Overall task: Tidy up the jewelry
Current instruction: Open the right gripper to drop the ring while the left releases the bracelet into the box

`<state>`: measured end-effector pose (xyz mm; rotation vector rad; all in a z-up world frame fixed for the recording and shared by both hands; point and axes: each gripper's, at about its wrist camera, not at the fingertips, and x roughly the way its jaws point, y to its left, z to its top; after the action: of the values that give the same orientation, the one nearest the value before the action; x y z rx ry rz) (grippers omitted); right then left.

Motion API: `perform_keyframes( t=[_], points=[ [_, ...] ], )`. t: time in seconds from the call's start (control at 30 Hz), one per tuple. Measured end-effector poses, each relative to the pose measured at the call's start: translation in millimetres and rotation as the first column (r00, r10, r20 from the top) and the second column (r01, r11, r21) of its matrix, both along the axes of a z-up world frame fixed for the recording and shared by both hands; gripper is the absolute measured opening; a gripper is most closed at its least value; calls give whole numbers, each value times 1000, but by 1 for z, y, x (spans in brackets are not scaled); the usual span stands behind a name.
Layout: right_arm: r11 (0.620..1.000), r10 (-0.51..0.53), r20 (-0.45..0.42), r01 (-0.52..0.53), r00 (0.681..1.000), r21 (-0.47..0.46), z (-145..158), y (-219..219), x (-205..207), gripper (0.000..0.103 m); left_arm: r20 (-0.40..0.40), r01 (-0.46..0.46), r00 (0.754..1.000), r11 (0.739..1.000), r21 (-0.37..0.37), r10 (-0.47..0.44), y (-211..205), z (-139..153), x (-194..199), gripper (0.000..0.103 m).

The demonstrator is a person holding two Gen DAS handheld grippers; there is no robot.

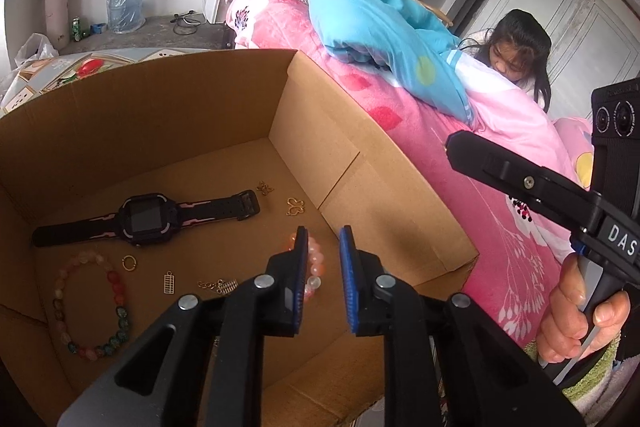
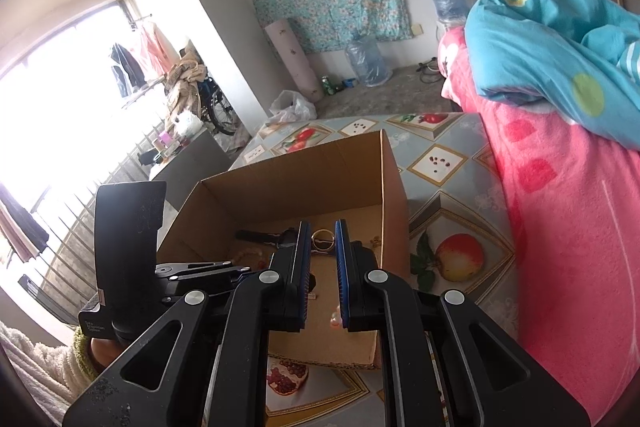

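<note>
An open brown cardboard box (image 1: 192, 115) stands on a table (image 2: 452, 163) covered with a fruit-patterned cloth, close to the table edge that runs along a bed with a pink floral quilt (image 1: 460, 187). The jewelry lies on the box floor: a black smartwatch with a pink-striped strap (image 1: 146, 219) toward the far wall, two small gold butterfly charms (image 1: 295, 206) beside its strap end, a bracelet of mixed-colour beads (image 1: 90, 303) by the left wall, a small gold ring (image 1: 129, 263), a gold abacus-shaped charm (image 1: 169, 282) and a short gold chain piece (image 1: 218, 285) in the middle, and a pink bead bracelet (image 1: 318, 263) nearer the right wall.

The left gripper (image 1: 323, 239) hangs over the pink bracelet, jaws narrowly apart and empty. The right gripper (image 2: 323, 231) is over the box with a thin gold ring (image 2: 322, 237) pinched between its pads.
</note>
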<state>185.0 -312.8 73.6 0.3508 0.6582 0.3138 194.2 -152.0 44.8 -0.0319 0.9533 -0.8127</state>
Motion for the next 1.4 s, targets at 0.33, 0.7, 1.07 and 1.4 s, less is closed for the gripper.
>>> perform_keyframes(
  t=[0.33, 0.7, 1.07, 1.4],
  points=[
    [947, 218, -330, -281, 918, -158, -26, 70, 81, 10, 191, -151, 968, 986, -71, 162, 98, 50, -34, 42],
    [907, 186, -430, -322, 884, -270, -36, 95, 108, 20, 223, -415, 885, 910, -25, 410, 197, 56, -54, 70],
    [988, -49, -97, 34, 994, -148, 42, 8, 17, 46, 53, -447, 892, 894, -30, 448, 207, 24, -47, 71],
    [997, -70, -285, 73, 956, 1, -28, -5, 3, 49, -187, -456, 882, 884, -103, 433, 201, -12, -31, 72]
  ],
)
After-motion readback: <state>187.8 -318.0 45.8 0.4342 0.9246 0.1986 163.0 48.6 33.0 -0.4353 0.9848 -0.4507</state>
